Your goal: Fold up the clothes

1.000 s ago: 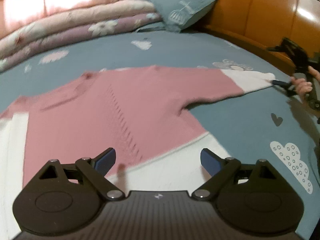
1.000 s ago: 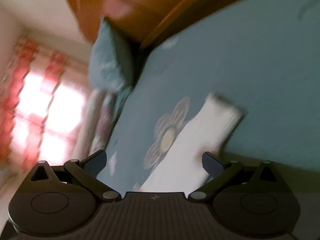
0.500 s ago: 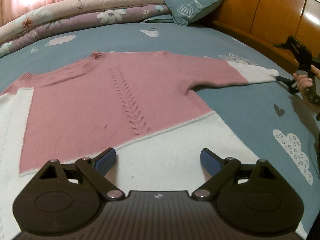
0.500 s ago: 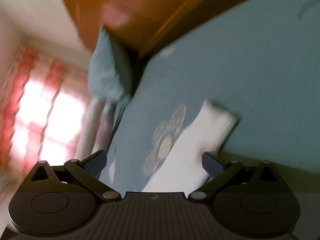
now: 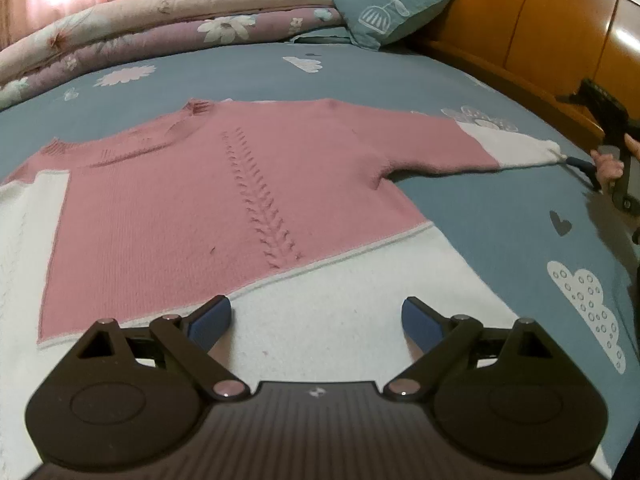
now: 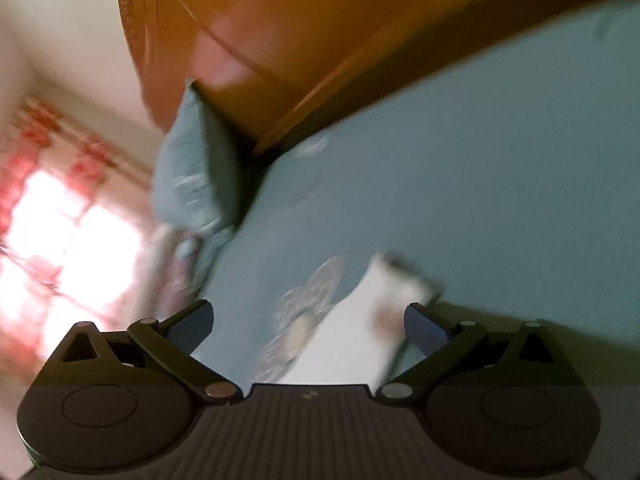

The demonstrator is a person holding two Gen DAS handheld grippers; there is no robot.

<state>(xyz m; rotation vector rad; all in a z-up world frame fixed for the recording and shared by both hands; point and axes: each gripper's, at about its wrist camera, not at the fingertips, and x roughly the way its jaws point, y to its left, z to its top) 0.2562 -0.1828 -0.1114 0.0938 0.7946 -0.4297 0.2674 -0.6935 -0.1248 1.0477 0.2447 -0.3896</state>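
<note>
A pink and white knitted sweater (image 5: 224,200) lies flat, front up, on the blue bedsheet. My left gripper (image 5: 316,320) is open and empty, low over the sweater's white hem (image 5: 340,304). The right sleeve stretches out to the right and ends in a white cuff (image 5: 516,148). My right gripper (image 6: 308,324) is open, with the white cuff (image 6: 360,336) lying between its fingers. It also shows in the left wrist view (image 5: 580,168), at the cuff's tip, held in a hand.
A blue pillow (image 5: 380,4) and a folded floral quilt (image 5: 160,28) lie at the back of the bed. A wooden headboard (image 5: 540,28) runs along the right. The bedsheet (image 5: 500,220) has cloud and flower prints.
My left gripper has moved forward over the hem and the view has steadied. The right gripper has stayed at the cuff, shifting slightly; the cuff sits closer between its fingers.
</note>
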